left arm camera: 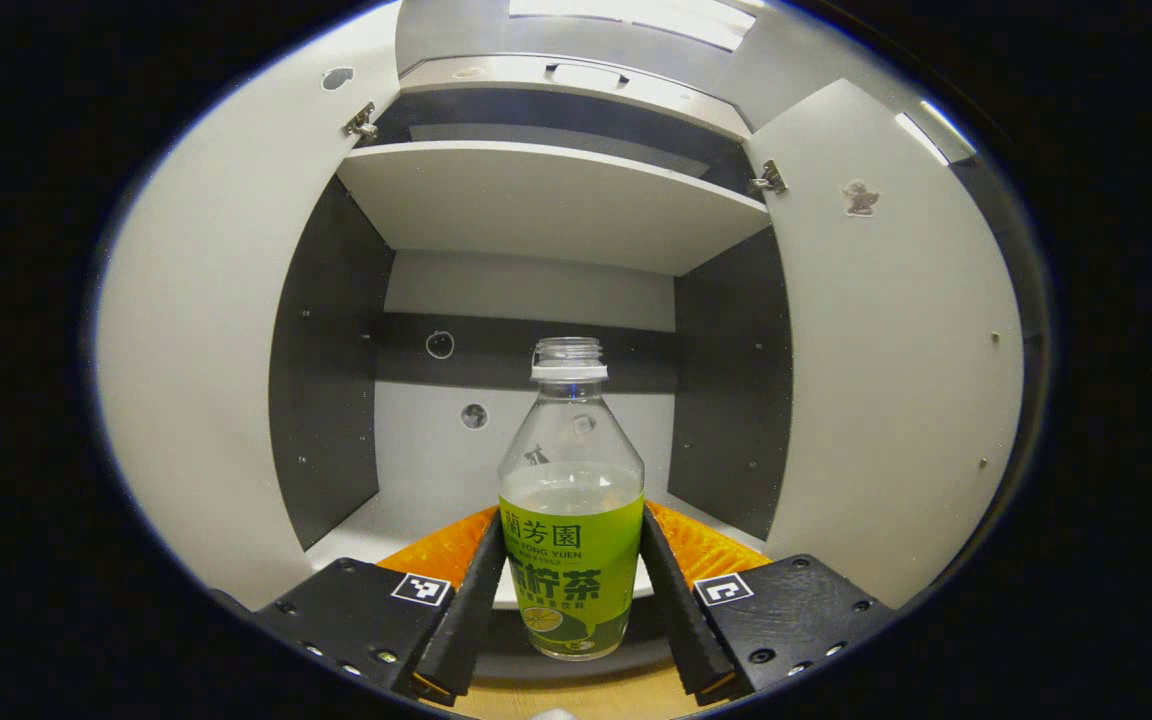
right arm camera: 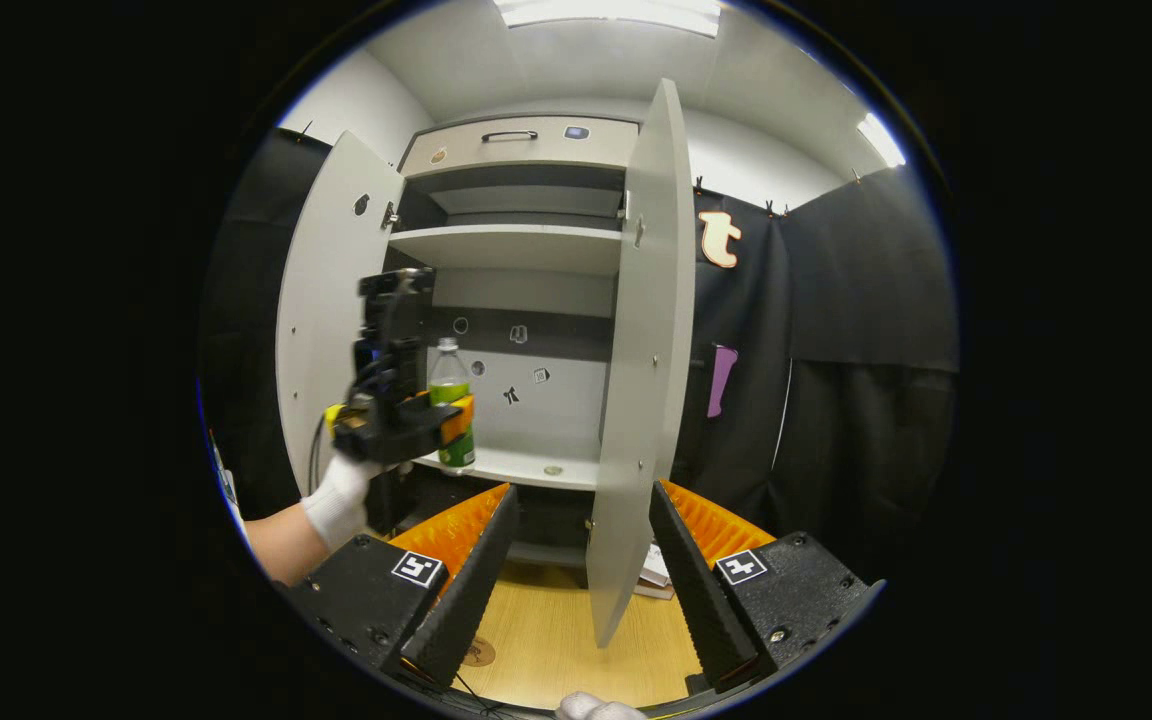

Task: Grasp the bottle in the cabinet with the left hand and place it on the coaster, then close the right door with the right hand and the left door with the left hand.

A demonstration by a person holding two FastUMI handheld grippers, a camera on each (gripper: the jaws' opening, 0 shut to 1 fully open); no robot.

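Note:
A clear bottle [left arm camera: 571,560] with green drink and a green label, cap off, stands upright between my left gripper's fingers. The left gripper [left arm camera: 571,527] is shut on it, both fingers pressing the label's sides. In the right gripper view the same bottle [right arm camera: 450,385] sits in the left gripper [right arm camera: 406,420] at the front edge of the cabinet's lower shelf [right arm camera: 526,465]. My right gripper [right arm camera: 584,492] is open, low over the wooden table [right arm camera: 546,640], with nothing between its fingers. A small round coaster [right arm camera: 479,652] lies on the table near its left finger.
Both cabinet doors stand open: the left door [right arm camera: 321,330] and the right door [right arm camera: 646,350], whose edge points toward my right gripper. An upper shelf [left arm camera: 536,200] spans the cabinet. A gloved hand [right arm camera: 336,505] holds the left gripper. Black cloth walls the right side.

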